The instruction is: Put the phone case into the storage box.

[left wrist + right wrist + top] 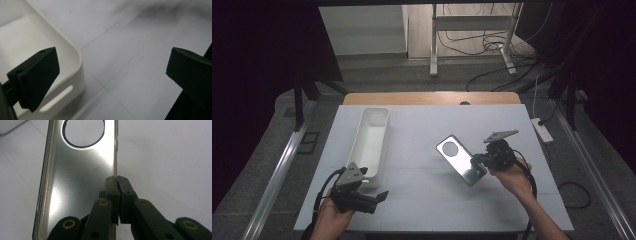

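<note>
White plastic forms the long bin (371,142) at the left of the counter (422,200), where the left gripper (382,196) is held with jaws spread and empty. Right of centre, a silvery phone case (460,159) is pinched by its thin edge in the right gripper (478,160), raised and tilted. It is judged light, stiff and slippery, so a deeper edge hold is advised.

Two grippers are counted: the left gripper (384,196) at the lower left of the frame and the right gripper (475,161) right of centre. One silver phone case (460,160), with one round cutout, is counted. One white tray (371,142) is recorded left of centre. One surface (422,130) is noted.
</note>
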A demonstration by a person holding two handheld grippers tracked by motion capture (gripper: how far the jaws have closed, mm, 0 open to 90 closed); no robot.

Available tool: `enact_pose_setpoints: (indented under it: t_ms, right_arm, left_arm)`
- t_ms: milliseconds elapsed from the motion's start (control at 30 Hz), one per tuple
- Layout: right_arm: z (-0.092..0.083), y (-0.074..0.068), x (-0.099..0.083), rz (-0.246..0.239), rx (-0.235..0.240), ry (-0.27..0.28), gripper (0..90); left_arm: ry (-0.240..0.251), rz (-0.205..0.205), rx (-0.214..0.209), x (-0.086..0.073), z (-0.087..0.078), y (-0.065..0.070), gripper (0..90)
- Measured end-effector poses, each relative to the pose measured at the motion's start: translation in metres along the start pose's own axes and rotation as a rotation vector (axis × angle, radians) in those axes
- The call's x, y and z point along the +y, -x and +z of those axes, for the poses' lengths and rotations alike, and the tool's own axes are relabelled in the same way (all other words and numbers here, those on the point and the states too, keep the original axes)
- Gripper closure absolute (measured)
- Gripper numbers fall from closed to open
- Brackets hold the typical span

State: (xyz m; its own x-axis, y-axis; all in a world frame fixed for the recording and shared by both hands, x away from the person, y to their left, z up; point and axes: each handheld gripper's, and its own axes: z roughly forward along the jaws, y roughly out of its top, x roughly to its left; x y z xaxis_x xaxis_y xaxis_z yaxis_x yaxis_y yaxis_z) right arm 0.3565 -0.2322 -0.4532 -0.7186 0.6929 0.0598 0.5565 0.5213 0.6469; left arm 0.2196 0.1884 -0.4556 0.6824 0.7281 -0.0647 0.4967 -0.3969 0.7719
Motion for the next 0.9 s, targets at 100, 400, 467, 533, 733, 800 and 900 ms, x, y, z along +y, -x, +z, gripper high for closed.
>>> enact_pose_setpoints:
  t_ms: [100,400,467,533,733,800,900]
  right_arm:
    - [-0.001,0.0,0.0,0.0,-0.002,0.005,88.6]
    - [-0.006,0.0,0.001,0.005,-0.014,0.024,88.6]
    - [-0.006,0.0,0.002,0.002,-0.018,0.03,88.6]
    - [-0.006,0.0,0.002,0.006,-0.02,0.028,88.6]
    - [-0.006,0.0,0.003,0.003,-0.023,0.032,88.6]
    - [-0.006,0.0,0.004,0.003,-0.024,0.037,88.6]
    - [-0.007,-0.001,0.004,0.003,-0.026,0.04,88.6]
  left_arm:
    - [-0.002,0.008,-0.009,0.006,0.005,0.002,0.0]
    - [0.017,0.004,-0.051,0.029,0.026,0.003,0.0]
    - [0.019,0.001,-0.08,0.035,0.035,0.003,0.0]
    - [0.015,0.006,-0.09,0.038,0.039,0.003,0.0]
    - [0.003,0.007,-0.132,0.051,0.059,0.003,0.0]
    - [0.002,0.006,-0.139,0.054,0.063,0.003,0.0]
    - [0.004,0.006,-0.153,0.059,0.07,0.003,0.0]
